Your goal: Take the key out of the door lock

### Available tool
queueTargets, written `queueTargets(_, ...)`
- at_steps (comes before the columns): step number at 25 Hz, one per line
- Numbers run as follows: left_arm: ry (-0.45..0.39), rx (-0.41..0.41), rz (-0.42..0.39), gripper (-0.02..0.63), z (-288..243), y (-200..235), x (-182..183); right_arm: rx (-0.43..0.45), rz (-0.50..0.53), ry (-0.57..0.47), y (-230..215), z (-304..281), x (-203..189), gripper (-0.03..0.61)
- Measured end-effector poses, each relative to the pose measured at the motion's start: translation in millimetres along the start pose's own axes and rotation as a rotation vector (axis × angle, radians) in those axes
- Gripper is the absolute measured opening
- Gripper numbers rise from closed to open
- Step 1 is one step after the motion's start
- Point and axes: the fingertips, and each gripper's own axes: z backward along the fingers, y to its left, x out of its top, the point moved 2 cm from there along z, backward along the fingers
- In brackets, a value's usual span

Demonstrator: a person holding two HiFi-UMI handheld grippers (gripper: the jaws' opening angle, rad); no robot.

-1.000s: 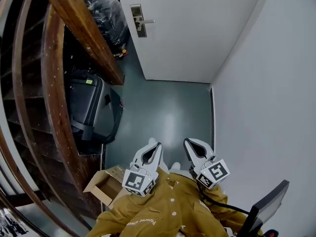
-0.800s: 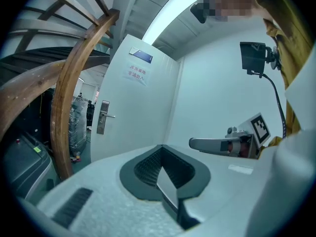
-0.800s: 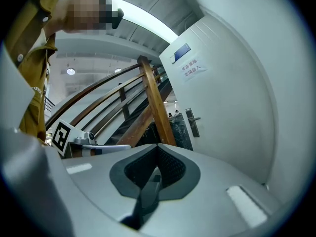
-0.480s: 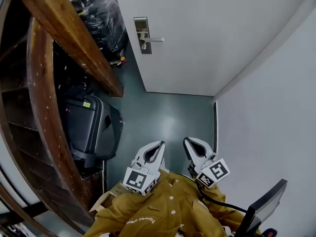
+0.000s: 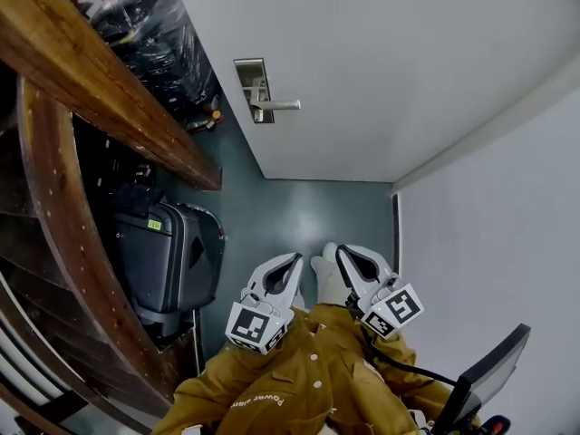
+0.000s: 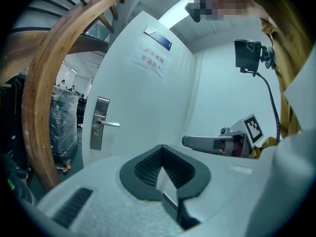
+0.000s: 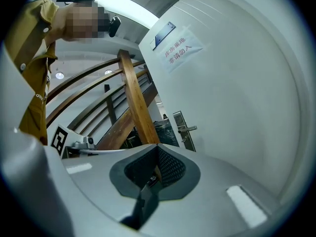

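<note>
The white door [image 5: 381, 71] stands shut ahead of me. Its metal lock plate [image 5: 253, 90] with a lever handle [image 5: 276, 105] is on the door's left side, well beyond both grippers. The plate also shows in the left gripper view as lock plate [image 6: 100, 122] and in the right gripper view as lock plate [image 7: 181, 130]. A key is too small to make out. My left gripper [image 5: 294, 258] and right gripper [image 5: 341, 251] are held side by side near my body, both shut and empty. Their jaws meet at left gripper [image 6: 161, 148] and right gripper [image 7: 157, 147].
A wooden stair beam [image 5: 100, 71] and curved rail [image 5: 54, 243] run along the left. A dark suitcase [image 5: 168, 252] stands below them, with plastic-wrapped goods [image 5: 154, 34] behind. A white wall [image 5: 498, 243] closes the right. A paper sign [image 6: 150, 58] is on the door. Grey floor [image 5: 299, 207] lies between.
The head view has closed in on the door: the lock plate looks larger and sits lower in the picture. The cardboard box at the bottom left has left view. Both grippers stay shut.
</note>
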Motion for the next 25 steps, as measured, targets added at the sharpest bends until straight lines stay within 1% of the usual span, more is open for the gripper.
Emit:
queueTargets(3,0.005,0.040,0.010,-0.003,-23.6,17.3,9.3,0.044,-0.010,0.027,-24.2,-26.9,6.6,0.006)
queueTargets(7,-0.015,0.113,0.003,-0.003,-63.8,38.1,28.4,0.108,0.007,0.049,-58.6,-56.0,29.3,0.006)
queueTargets(11,-0.024,0.184,0.020,-0.003,-101.1,52.8,37.4,0.171,0.018,0.065,-88.4,-70.0,47.4,0.005)
queueTargets(14,-0.036,0.222,0.022,-0.003,-119.6,56.9,43.0,0.212,0.041,0.073,-106.5,-77.5,58.0,0.005)
queueTargets(17,-0.042,0.244,0.047,-0.003,-133.3,64.3,46.2,0.247,0.067,0.079,-119.8,-89.8,67.5,0.006)
queueTargets(20,-0.023,0.243,0.057,-0.003,-138.0,73.6,49.8,0.283,0.096,0.077,-118.2,-104.5,72.5,0.006)
queueTargets(25,-0.045,0.253,0.070,-0.003,-143.4,91.4,57.9,0.303,0.208,0.087,-126.9,-139.9,81.4,0.006)
